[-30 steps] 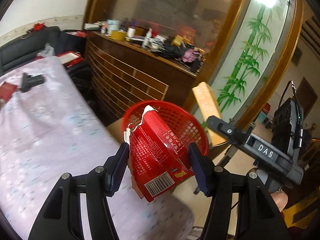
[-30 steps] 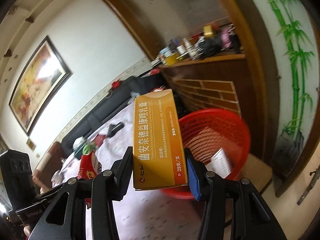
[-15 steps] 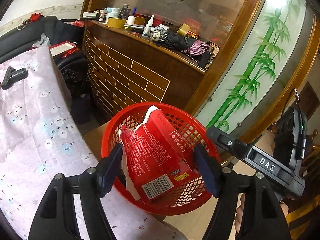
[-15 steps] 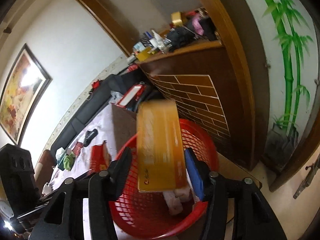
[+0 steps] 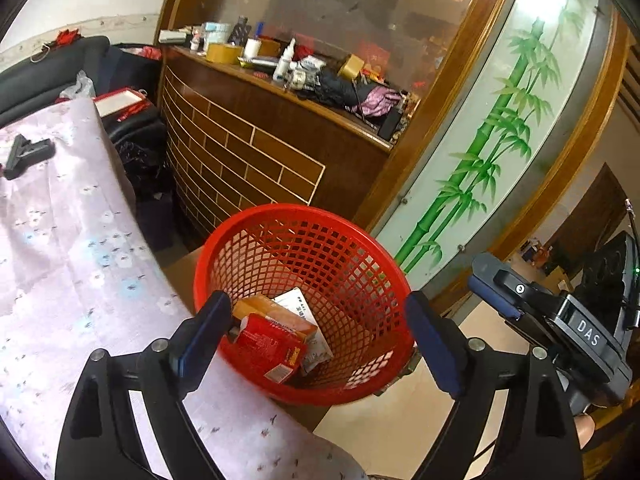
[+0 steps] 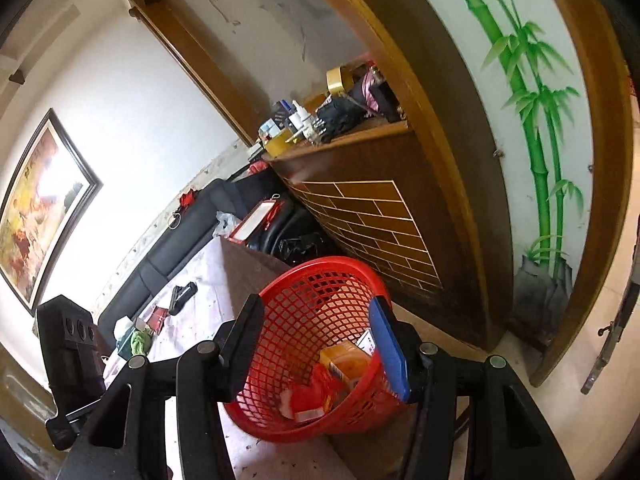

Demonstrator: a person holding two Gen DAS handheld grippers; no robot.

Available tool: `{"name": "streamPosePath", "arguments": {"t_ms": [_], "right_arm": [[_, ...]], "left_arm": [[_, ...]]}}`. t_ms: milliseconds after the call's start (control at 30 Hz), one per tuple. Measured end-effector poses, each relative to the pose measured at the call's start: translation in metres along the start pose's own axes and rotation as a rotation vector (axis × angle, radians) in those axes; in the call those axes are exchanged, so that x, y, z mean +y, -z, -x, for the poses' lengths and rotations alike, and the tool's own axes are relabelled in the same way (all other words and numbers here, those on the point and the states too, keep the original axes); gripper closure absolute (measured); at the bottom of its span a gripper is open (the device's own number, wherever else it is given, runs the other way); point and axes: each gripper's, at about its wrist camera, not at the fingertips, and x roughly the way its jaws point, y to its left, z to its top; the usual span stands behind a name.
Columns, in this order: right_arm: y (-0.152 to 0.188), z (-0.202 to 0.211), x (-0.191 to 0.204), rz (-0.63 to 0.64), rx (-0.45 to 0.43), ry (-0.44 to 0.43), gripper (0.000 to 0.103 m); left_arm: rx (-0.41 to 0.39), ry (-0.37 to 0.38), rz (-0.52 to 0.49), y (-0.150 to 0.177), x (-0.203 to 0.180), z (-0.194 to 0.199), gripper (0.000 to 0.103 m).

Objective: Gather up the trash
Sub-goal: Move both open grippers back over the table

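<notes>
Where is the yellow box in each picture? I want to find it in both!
Left wrist view: the yellow box lies at the bottom of the red basket, low and left of the middle, partly under a red packet.
Right wrist view: the yellow box lies in the same basket, low and just right of the middle.
Shared landmark: the green bamboo painting on the right.

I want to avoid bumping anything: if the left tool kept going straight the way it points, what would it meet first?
Probably the red box inside the red basket; the open left tool holds nothing.
</notes>
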Motion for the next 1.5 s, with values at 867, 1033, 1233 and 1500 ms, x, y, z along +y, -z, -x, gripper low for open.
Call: {"name": "streamPosePath", "arguments": {"t_ms": [867,1033,1233,1500], "right_arm": [[0.106,-0.031,0.153,0.26,0.198,-0.152,0.044],[0.14,-0.042,0.188,0.352,0.288,-0.221,0.043],[0.185,-0.059,0.233,0.451,0.39,-0.288,0.043],[0.236,-0.064,0.302,0.58,0.501,-0.386,0.043]], "left_arm": [[-0.19,-0.389,0.147,0.137,0.125,0.235,0.015],[-0.219,-0.489,0.263,0.173,0.163,0.282,0.015],[-0.29,-0.605,0.422,0.212,0.213,0.342,0.015],[-0.352,-0.658,0.605,0.248,0.263,0.385,0.015]]}}
